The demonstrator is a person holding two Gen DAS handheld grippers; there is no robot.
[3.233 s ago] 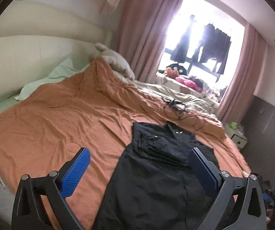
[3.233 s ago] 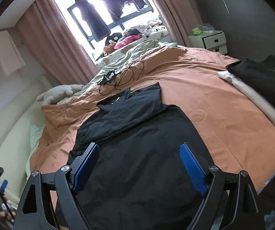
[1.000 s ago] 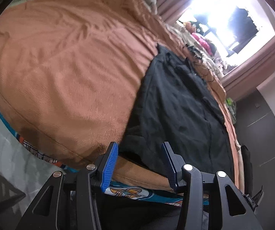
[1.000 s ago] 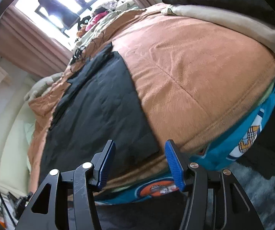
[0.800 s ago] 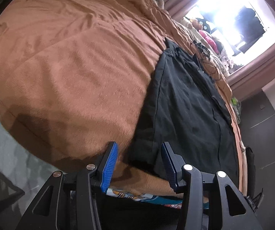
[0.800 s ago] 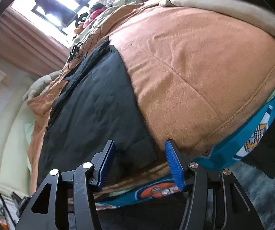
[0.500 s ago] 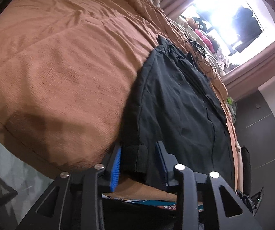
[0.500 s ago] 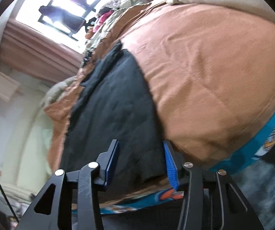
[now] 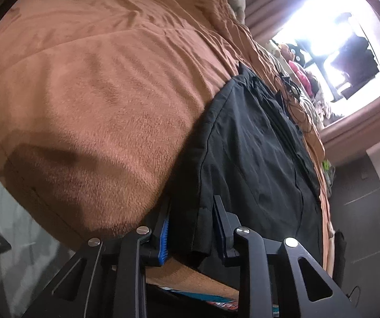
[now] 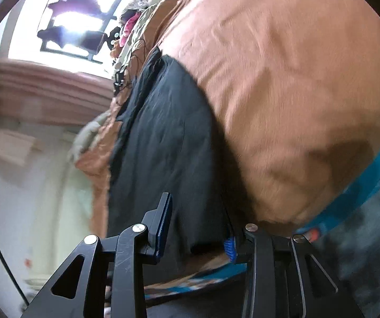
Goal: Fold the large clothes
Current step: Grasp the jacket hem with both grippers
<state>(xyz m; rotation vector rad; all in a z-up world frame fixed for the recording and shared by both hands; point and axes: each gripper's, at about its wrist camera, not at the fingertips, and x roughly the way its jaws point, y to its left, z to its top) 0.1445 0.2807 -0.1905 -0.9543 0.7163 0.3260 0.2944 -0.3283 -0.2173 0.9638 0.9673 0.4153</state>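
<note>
A large black garment (image 9: 253, 153) lies spread on an orange-brown blanket (image 9: 97, 92) on a bed. In the left wrist view my left gripper (image 9: 191, 228) has its blue-padded jaws closed on the garment's near left bottom corner at the bed's edge. In the right wrist view the same garment (image 10: 163, 145) runs away from me, and my right gripper (image 10: 198, 225) has its jaws narrowed around the near right bottom corner; the right pad is mostly hidden by cloth.
A bright window (image 9: 335, 39) with hanging clothes and pink curtains is beyond the bed. Black cables (image 9: 288, 87) lie near the garment's collar. A teal patterned sheet edge (image 10: 370, 180) hangs below the blanket. A dark wall is at right.
Both grippers moved down to the bed's near edge, slid onto the garment's bottom corners and closed on them. The right view has tilted.
</note>
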